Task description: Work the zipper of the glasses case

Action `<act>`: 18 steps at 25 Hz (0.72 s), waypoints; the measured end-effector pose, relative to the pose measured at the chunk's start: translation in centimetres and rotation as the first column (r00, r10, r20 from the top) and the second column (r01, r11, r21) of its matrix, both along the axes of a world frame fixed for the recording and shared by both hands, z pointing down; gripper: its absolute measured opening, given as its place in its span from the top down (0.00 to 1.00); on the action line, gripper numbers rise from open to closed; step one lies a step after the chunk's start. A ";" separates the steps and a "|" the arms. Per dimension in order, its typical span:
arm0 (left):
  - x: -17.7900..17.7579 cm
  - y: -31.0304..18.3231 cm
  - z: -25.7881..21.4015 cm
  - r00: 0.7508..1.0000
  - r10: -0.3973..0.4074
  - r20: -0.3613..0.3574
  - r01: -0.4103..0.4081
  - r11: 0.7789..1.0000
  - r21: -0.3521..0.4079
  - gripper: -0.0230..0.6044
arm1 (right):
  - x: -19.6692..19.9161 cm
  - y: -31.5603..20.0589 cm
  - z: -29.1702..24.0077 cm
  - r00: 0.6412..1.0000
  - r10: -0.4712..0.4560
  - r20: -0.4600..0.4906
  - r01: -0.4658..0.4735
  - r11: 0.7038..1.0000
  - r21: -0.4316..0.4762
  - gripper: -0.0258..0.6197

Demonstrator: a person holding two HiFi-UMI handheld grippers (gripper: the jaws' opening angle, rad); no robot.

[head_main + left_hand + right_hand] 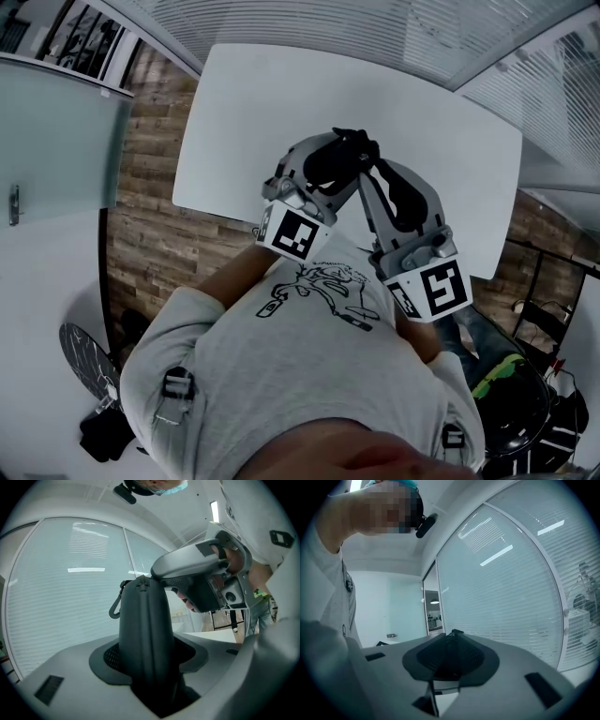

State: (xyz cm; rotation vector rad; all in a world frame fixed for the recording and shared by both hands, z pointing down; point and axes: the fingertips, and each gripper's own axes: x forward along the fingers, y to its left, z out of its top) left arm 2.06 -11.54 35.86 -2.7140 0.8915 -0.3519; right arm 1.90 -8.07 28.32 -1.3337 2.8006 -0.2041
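The case [143, 639] stands upright in the left claw [345, 159], above the surface [234, 122] and before the person [309, 356]. The right claw [377, 176] sits just right of the case's top end. A clip [114, 609] hangs off that end, on its left in the left gripper view.

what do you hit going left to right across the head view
frosted glass door → left marker cube → glasses case → right marker cube
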 end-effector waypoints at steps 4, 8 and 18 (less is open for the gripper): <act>-0.1 -0.4 0.1 0.999 -0.021 0.031 0.020 0.999 0.027 0.56 | 0.1 -0.1 0.1 1.000 -0.001 0.021 0.001 1.000 -0.005 0.87; 0.1 -0.5 0.4 0.999 -0.019 0.050 0.016 0.999 0.047 0.56 | 0.6 -0.3 0.2 0.998 -0.001 0.069 0.003 1.000 -0.024 0.91; 0.1 -1.0 0.7 0.998 0.000 0.070 -0.006 0.997 0.076 0.56 | 1.3 -0.4 0.4 0.998 0.000 0.063 0.002 1.000 -0.022 0.93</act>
